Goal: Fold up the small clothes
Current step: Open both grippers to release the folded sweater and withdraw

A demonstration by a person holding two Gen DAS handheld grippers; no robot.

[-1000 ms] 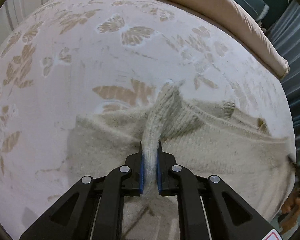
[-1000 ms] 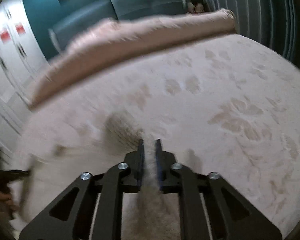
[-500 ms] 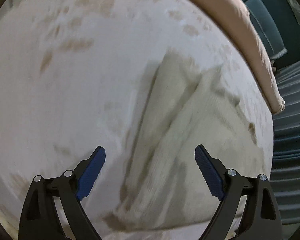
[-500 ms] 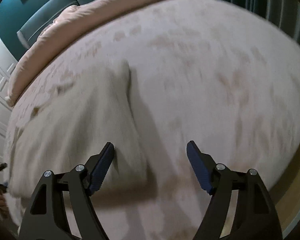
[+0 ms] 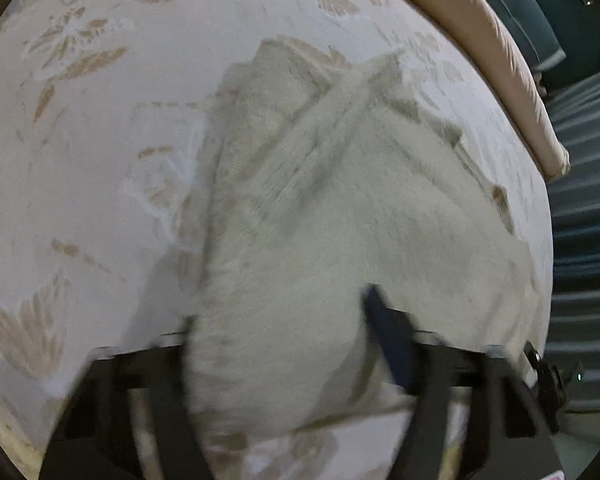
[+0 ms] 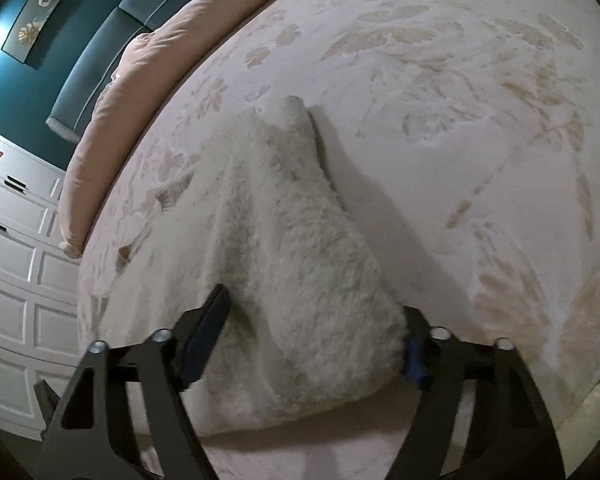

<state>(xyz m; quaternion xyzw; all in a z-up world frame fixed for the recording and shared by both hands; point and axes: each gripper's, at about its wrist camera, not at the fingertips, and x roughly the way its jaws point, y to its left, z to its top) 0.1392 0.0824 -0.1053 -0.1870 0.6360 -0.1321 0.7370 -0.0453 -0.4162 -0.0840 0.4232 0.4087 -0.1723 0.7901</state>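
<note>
Cream knit sweater (image 5: 340,216) lies on the bed's butterfly-patterned cover (image 5: 100,140), sleeves already laid in across the chest, so it is probably mid-fold. Its long axis runs away from both cameras: hem nearest, collar end pointing toward the pink bolster (image 5: 500,60) at the far edge.

Left claw (image 5: 278,312) straddles the near left hem corner; its jaws have just been closing, bunched knit between them. Picture blurred; whether the pads bite yet, cannot tell.

Right claw (image 6: 314,320) straddles the near right corner the same way, jaws likewise closing, fabric filling the gap and touching both pads.

Both corners taken together, likely to carry the hem up toward the collar.

White drawer fronts (image 6: 16,240) stand beyond the bed.
</note>
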